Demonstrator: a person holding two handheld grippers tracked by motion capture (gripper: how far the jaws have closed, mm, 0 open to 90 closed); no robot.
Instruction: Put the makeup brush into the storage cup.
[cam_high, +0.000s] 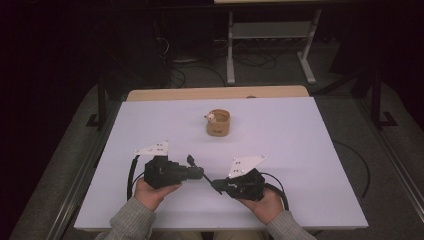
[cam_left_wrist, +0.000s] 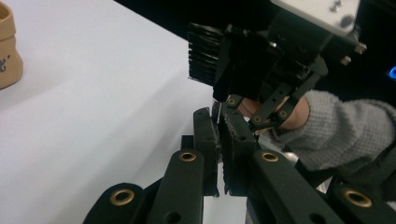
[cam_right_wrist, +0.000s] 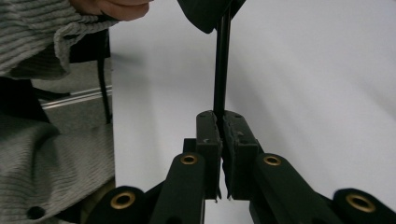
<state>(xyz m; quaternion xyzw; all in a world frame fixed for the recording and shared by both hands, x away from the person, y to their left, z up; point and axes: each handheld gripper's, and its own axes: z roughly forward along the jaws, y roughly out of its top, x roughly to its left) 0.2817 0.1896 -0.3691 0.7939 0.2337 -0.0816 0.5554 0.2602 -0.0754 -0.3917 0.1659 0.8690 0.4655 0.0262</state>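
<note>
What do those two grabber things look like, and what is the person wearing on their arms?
Both the left gripper and right gripper are chunky and black, with brass-ringed holes along their jaws. Each has a pale three-cornered plate on top and a black cable trailing behind. The sleeves are grey ribbed knit.

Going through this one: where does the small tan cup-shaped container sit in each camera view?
High view: small tan cup-shaped container at the centre of the white tabletop.
Left gripper view: cut off by the upper left edge.
Right gripper view: faces away, along a thin black strip toward a grey knit sleeve.
Shared landmark: the white tabletop.
</note>
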